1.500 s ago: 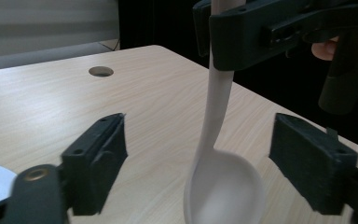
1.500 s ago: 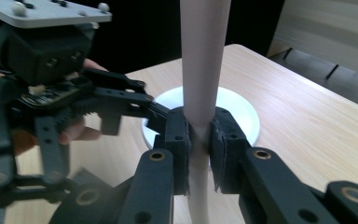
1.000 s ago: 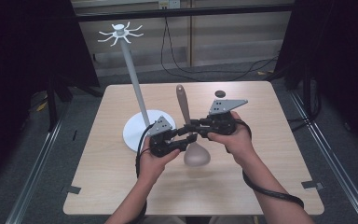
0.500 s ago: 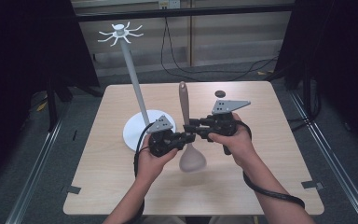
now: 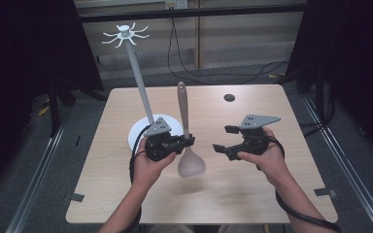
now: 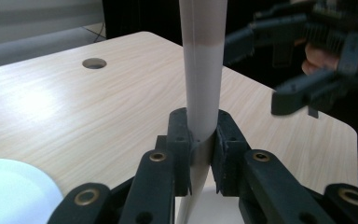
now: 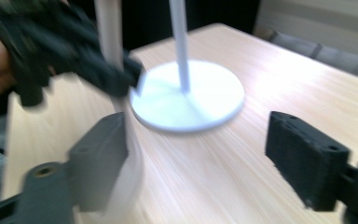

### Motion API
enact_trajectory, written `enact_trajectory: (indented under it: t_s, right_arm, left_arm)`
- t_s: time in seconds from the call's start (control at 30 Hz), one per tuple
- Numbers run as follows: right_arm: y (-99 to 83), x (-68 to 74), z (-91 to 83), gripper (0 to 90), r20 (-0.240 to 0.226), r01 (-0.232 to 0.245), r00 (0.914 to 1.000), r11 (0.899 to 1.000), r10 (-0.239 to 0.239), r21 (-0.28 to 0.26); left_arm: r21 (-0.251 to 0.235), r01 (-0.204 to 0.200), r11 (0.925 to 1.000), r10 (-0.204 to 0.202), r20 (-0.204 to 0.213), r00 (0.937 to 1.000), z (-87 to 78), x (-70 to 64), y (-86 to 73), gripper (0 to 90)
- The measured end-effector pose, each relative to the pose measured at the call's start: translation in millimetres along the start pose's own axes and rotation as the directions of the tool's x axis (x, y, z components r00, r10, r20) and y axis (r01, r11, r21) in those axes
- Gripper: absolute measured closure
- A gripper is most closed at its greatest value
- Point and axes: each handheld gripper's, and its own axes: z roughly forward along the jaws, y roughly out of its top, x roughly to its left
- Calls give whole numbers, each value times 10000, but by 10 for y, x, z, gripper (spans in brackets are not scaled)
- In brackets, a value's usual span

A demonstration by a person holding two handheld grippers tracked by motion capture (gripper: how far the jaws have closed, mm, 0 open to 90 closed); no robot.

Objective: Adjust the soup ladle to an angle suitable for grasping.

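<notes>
Setting: dark-walled bay, cables along the back floor; a pale wood table (image 5: 252, 194) with a small round hole (image 5: 229, 97) near its far edge.
Stand: white rack (image 5: 138, 80) on a round base (image 5: 137, 133), tall pole, spidery hooks (image 5: 125, 35) at the top; it sits left of centre on the table.
Spoon: beige spoon (image 5: 184, 131), handle up and leaning away from the person, bowl low, just above the tabletop and right beside the base.
Left gripper (image 5: 187, 141): clenched on the spoon's neck just above the bowl; its own view shows the handle (image 6: 203, 79) pinched squarely between both jaws.
Right gripper (image 5: 225, 138): jaws spread wide, nothing between them, near the spoon's right side but apart from it; its own view is blurred.
Step, as judged: the spoon rests in one grip alone, and the likely aim is to hang it on a hook.
Doing it well: the grip is low, so the long handle may swing; keep the wrist steady and the jaws firm.
Hanging end: whether the handle tip has a hole cannot be told.
Approach: raise the spoon clear of the pole, bring the tip to a hook from outside the ring.
Risk: knocking the pole and tipping the rack; the free gripper could steady the base or the handle.
</notes>
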Motion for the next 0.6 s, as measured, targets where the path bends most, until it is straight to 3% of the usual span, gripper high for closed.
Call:
enact_trajectory:
  t_s: [0.17,0.6]
  right_arm:
    - [-175,9,-32,61,330,-90,9994,9994,79,328]
    - [-483,69,-30,36,806,-171,9967,9971,110,745]
  left_arm:
    - [-95,4,10000,-5,-153,9999,-81,25,66,795]
    - [-40,52,10000,-53,-249,9997,-241,79,244,795]
